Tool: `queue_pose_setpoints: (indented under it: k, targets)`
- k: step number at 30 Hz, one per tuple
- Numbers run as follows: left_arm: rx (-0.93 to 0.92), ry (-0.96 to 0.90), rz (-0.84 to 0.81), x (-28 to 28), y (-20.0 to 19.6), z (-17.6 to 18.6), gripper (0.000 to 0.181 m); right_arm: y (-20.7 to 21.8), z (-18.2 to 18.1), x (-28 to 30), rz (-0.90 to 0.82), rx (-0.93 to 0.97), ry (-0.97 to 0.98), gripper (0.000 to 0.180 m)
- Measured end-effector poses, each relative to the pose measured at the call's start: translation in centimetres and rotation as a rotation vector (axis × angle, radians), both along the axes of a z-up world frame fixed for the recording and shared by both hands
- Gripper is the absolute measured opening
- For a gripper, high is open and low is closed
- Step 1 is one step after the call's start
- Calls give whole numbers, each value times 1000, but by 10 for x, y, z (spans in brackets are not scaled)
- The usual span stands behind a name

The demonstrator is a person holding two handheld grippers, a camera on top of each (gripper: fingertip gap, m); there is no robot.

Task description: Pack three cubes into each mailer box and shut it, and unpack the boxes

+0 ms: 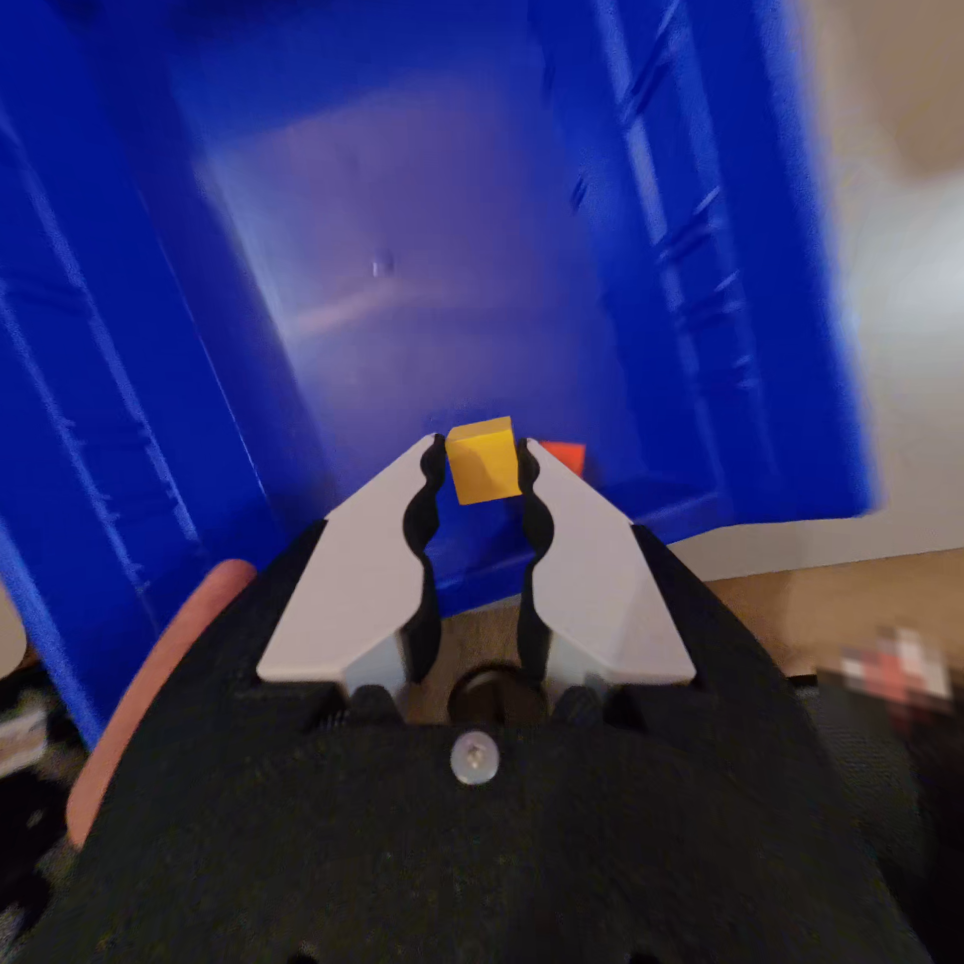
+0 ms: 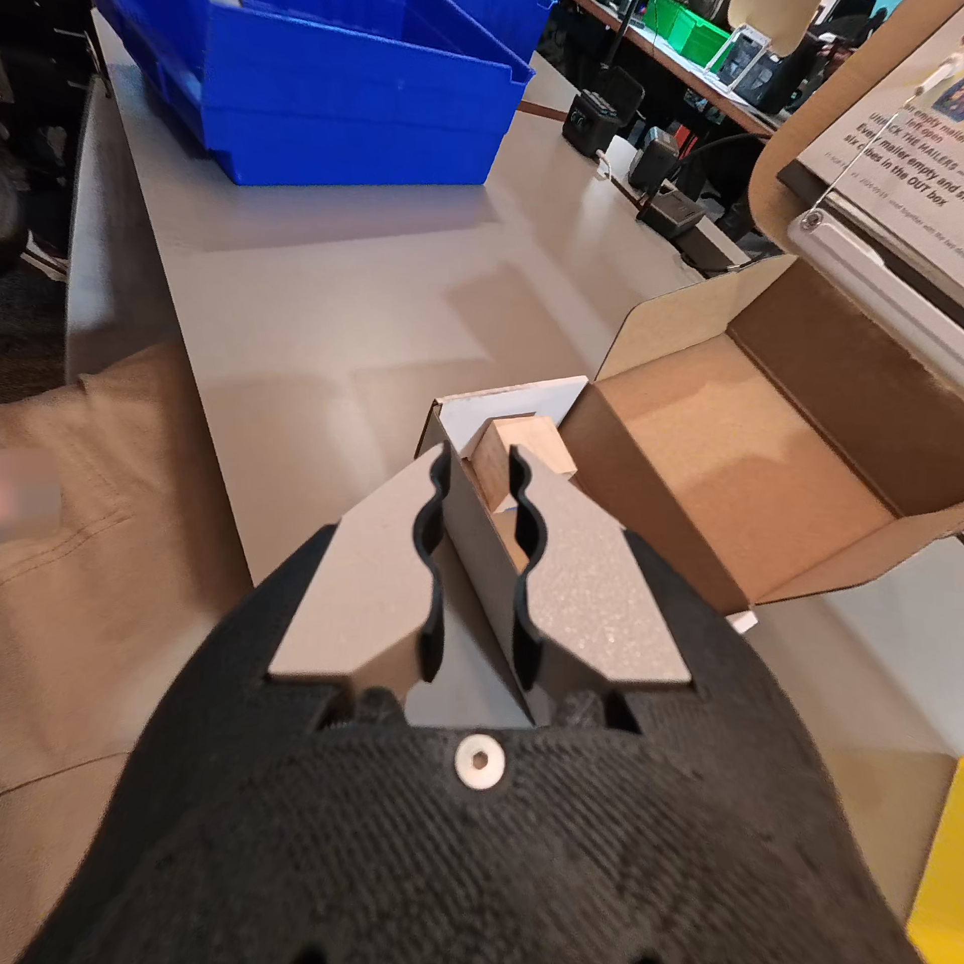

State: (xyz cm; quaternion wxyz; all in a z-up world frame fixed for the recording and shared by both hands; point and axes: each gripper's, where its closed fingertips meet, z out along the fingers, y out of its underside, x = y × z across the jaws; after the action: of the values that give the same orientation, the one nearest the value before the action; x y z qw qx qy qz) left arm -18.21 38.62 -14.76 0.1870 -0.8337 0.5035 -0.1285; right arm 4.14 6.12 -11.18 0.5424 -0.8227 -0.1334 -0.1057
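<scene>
In the left wrist view my left gripper is shut on a yellow cube at its fingertips and holds it over the inside of a blue bin. A red cube lies in the bin just behind the right finger. In the right wrist view my right gripper is open, with its fingers astride the side wall of a small white mailer box. A plain wooden cube sits inside that box at the fingertips. An open brown mailer box stands next to it on the right and looks empty.
Stacked blue bins stand at the far end of the grey table. A clipboard with a printed sheet leans on cardboard at the right. Tan cloth of a person is at the left. Chargers and cables lie at the table's far edge. Left tips to right tips: about 40 centimeters.
</scene>
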Motion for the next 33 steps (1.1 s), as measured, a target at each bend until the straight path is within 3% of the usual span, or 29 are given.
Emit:
queue_pose_setpoints:
  k: [1, 4, 7, 10, 13, 20, 23, 26, 33]
  targets:
    - [6, -86, -5, 10, -2, 18, 25, 0, 2, 1, -8, 9, 1, 21]
    - [64, -378, -90, 49, -19, 83, 25, -1, 8, 6, -31, 45, 33, 22]
    - [68, -649, -344, 96, -76, 141, 25, -2, 13, 10, -32, 87, 111, 26]
    - [57, -803, -588, 137, -142, 171, 26, -5, 22, 11, -9, 142, 209, 31]
    - [-46, -850, -639, 178, -186, 172, 25, -7, 37, 14, 4, 228, 315, 33]
    - [-278, -998, -652, 242, -257, 132, 25, -19, 72, 12, 102, 412, 548, 45]
    - [-406, -1030, -638, 249, -278, 113, 25, -24, 73, 18, 125, 460, 564, 47]
    - [-471, -1056, -657, 248, -295, 97, 24, -20, 56, 26, 112, 388, 553, 51]
    - [-685, -1136, -636, 250, -317, 106, 24, -25, 56, 26, 163, 406, 700, 51]
